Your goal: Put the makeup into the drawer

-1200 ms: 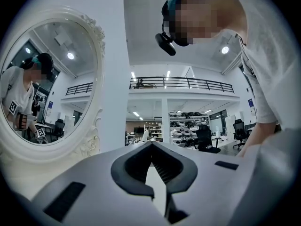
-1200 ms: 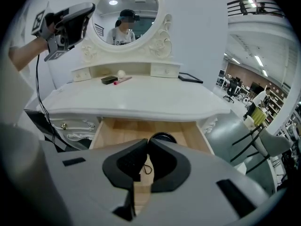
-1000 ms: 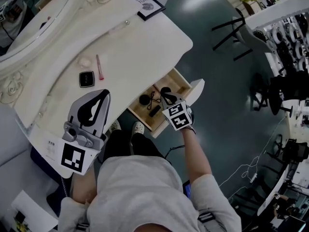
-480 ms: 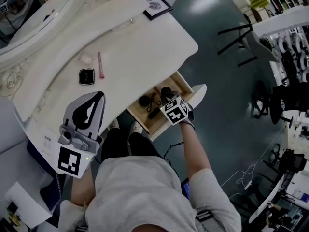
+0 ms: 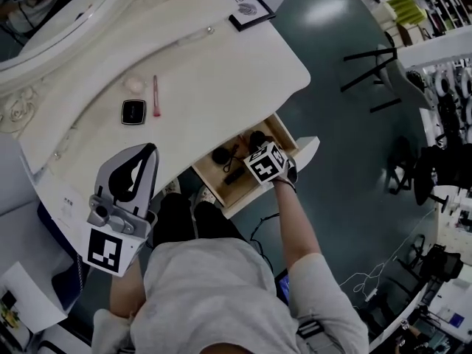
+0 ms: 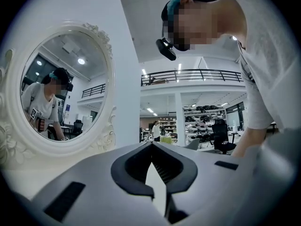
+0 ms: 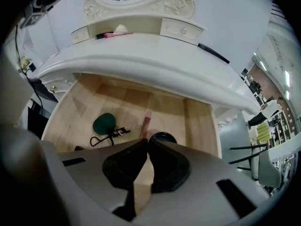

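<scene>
An open wooden drawer juts from the white vanity. In it lie a dark round sponge, an eyelash curler, a pink tube and a black round jar. My right gripper hovers over the drawer, shut and empty, with its tips just by the jar. On the tabletop sit a black compact, a pink lip tube and a pale puff. My left gripper is shut and empty, held at the table's near edge below the compact.
An oval mirror in an ornate white frame stands at the back of the vanity. A framed card leans at the far corner. The person's legs and shoes are under the drawer. A black chair stands on the floor to the right.
The right gripper has moved slightly further in over the drawer. The left gripper has kept its place at the table edge.
</scene>
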### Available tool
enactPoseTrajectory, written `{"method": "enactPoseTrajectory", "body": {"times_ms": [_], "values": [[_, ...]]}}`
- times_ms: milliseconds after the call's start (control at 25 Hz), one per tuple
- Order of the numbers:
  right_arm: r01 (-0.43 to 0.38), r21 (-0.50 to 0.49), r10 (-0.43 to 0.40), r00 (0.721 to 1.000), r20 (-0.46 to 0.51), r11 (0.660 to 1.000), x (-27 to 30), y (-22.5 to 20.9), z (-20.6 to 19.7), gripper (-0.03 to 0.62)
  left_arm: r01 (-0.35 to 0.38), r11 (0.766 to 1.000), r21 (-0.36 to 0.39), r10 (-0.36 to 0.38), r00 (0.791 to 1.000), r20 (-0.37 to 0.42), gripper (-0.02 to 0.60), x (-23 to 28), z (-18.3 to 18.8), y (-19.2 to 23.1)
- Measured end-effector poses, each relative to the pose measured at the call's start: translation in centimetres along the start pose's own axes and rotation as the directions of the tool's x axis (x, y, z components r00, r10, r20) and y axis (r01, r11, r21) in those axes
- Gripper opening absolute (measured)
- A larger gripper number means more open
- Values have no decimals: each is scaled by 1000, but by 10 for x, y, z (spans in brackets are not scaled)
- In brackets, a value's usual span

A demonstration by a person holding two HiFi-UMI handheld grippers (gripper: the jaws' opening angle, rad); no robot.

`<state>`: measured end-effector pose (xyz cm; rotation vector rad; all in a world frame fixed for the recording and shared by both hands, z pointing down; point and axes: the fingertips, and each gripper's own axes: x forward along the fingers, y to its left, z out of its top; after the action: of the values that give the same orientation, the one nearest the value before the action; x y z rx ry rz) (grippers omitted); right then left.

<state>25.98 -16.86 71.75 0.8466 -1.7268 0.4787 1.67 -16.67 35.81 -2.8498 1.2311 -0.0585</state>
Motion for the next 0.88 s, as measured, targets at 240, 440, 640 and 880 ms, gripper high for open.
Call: {"method": "enactPoseTrajectory", "body": {"times_ms": [240,440,640,880], "values": [[-37,-121,31,998,-47,992,9,-2,6,32,-32,999,6,32,999,-15,14,-4,-1,-4],[-58,-213,42,996,-80,975,20,-3,7,32,-55,998,11,55,998,-23,14,-7,-3,-3],[-86,-265,64,994,-93,960,29,0,6,32,-69,998,8,69,997,-34,14,-9,-7,-3],[-114,-265,94,992,-88,958,34,1,6,32,-85,996,19,86,995,-43,14,-10,-6,-6]]}}
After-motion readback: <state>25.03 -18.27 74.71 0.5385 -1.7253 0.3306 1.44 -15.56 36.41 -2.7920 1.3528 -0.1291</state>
